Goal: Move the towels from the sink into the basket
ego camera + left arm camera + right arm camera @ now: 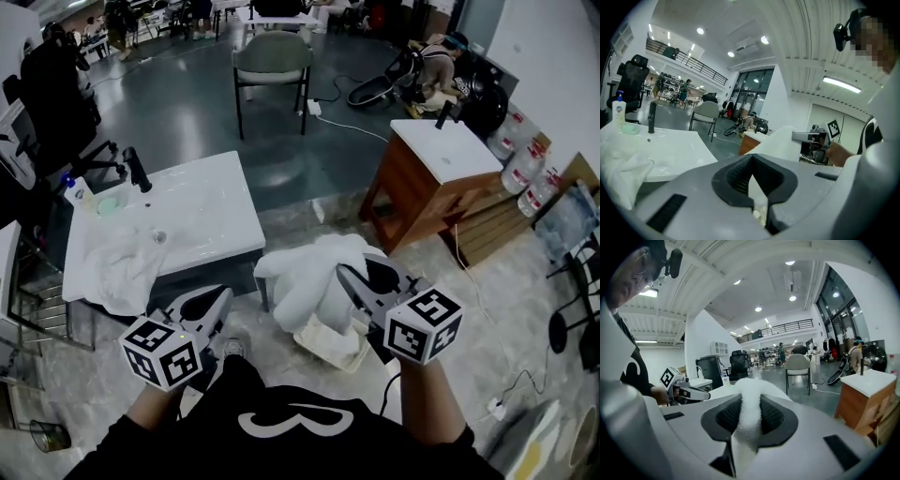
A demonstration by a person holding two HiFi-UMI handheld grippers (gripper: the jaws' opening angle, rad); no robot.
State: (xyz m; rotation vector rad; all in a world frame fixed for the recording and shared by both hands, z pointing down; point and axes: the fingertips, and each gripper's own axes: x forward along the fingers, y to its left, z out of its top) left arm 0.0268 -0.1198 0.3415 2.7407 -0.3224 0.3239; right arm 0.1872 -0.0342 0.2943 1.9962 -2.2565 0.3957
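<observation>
One white towel [314,277] is off the sink and in the air, bunched up and hanging down from the right gripper [356,277]. That gripper's jaws are clamped on a fold of it, and its own view shows the pile squeezed up between the dark pads [769,417].

Right under the drooping end sits a cream-coloured thing on the floor that I take to be the basket [349,352]. The cloth hides most of it. The towel's length runs downward toward it, so the drop looks to be nearly straight down from the fingers, perhaps a touch toward the person.

The left gripper [223,295] sits beside it with its jaws closed on nothing.

A second towel [117,267] lies crumpled on the white sink top [202,220], spilling over the front edge. It is off to the left, so the left gripper is plainly the nearer one for it.
</observation>
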